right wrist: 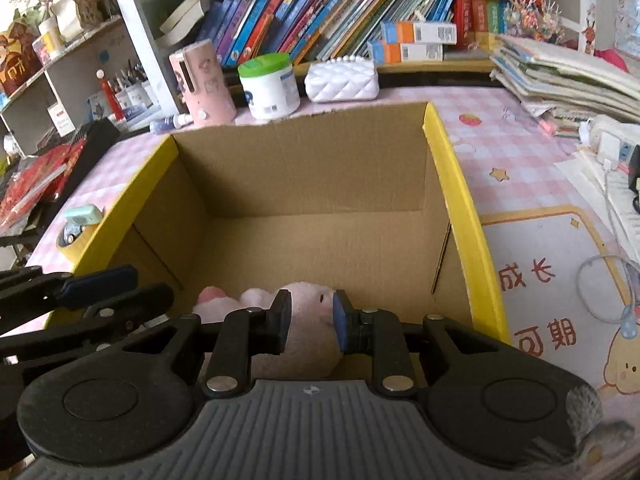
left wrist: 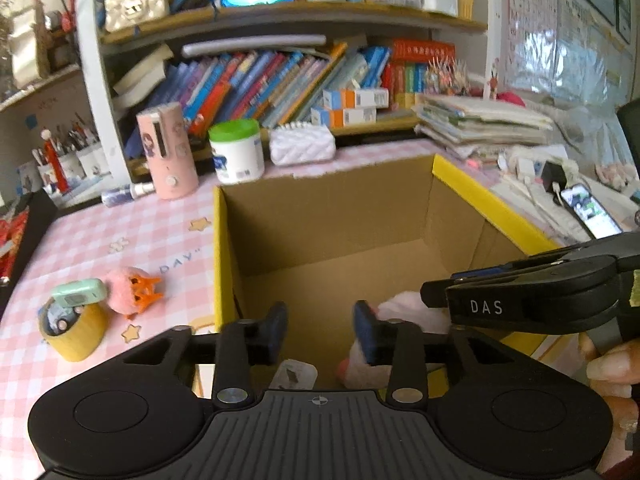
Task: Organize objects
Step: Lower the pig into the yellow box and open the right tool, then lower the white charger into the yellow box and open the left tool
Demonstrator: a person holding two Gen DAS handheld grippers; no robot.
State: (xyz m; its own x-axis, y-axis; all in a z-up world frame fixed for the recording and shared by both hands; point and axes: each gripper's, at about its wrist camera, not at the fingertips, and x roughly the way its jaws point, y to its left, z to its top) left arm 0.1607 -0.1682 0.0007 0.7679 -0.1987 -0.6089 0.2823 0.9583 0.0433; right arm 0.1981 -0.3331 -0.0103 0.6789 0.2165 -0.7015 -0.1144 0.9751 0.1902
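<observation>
At the left of the pink checked worktop, a roll of yellow tape with a small toy car and a mint-green case resting on it was seen just beside a pink fluffy toy, outside the cardboard box. The left gripper was held over the box's near edge, its jaws partly apart with nothing between them. Further right, the right gripper was seen with its jaws drawn narrow against a pink plush toy lying in the box's near end.
</observation>
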